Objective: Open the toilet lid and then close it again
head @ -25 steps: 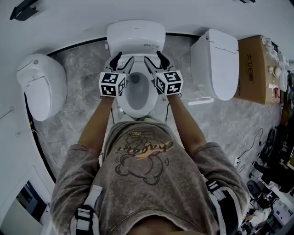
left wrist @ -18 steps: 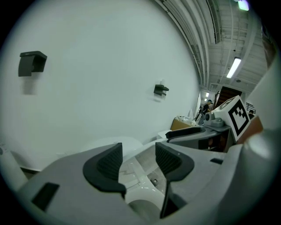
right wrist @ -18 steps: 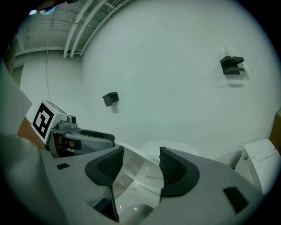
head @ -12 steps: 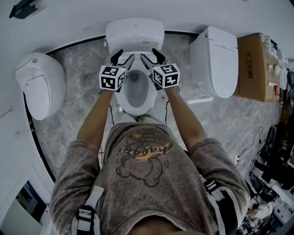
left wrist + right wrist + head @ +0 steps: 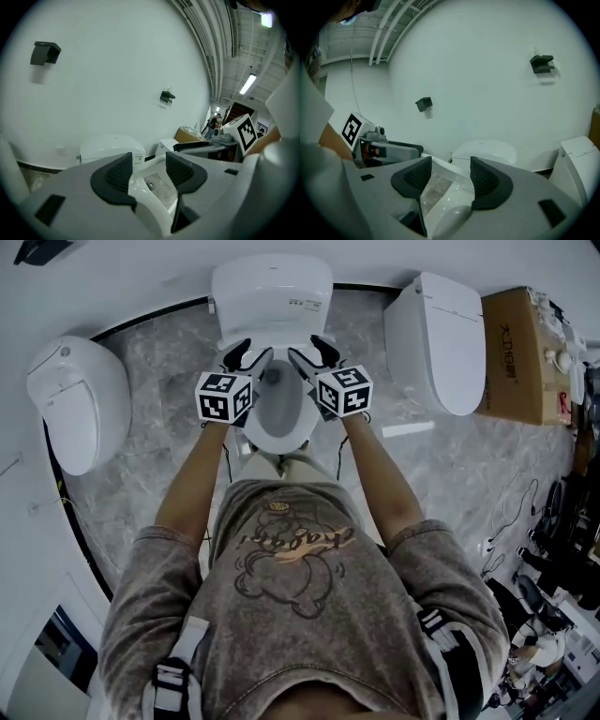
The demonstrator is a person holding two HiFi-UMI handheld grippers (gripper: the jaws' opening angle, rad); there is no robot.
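The toilet lid (image 5: pixel 272 287) stands raised at the back of the middle toilet, against the white wall. It lies just beyond the tips of both your tools. In the left gripper view the lid (image 5: pixel 110 146) rises behind the left jaw, and in the right gripper view it (image 5: pixel 485 150) shows above and behind the right jaw.

Your left gripper (image 5: pixel 251 357) is over the left side of the bowl and your right gripper (image 5: pixel 309 351) is over the right side. Both point toward the lid, near it, and I cannot tell if any tip touches it.

The left gripper (image 5: pixel 147 171) has its jaws apart, with a clear gap between the dark pads. In this gap you see the white seat rim (image 5: pixel 140 185) running forward and a piece of the marble floor; the pads do not press on the rim. The right gripper (image 5: pixel 447 176) is the same: the jaws are apart, and the seat rim (image 5: pixel 445 206) passes below and between them without being clamped.

From the head view the seat rim (image 5: pixel 277 444) is close in front of your body. Another toilet (image 5: pixel 75 413) stands at the left and one more (image 5: pixel 436 343) at the right, beside a cardboard box (image 5: pixel 525 357).
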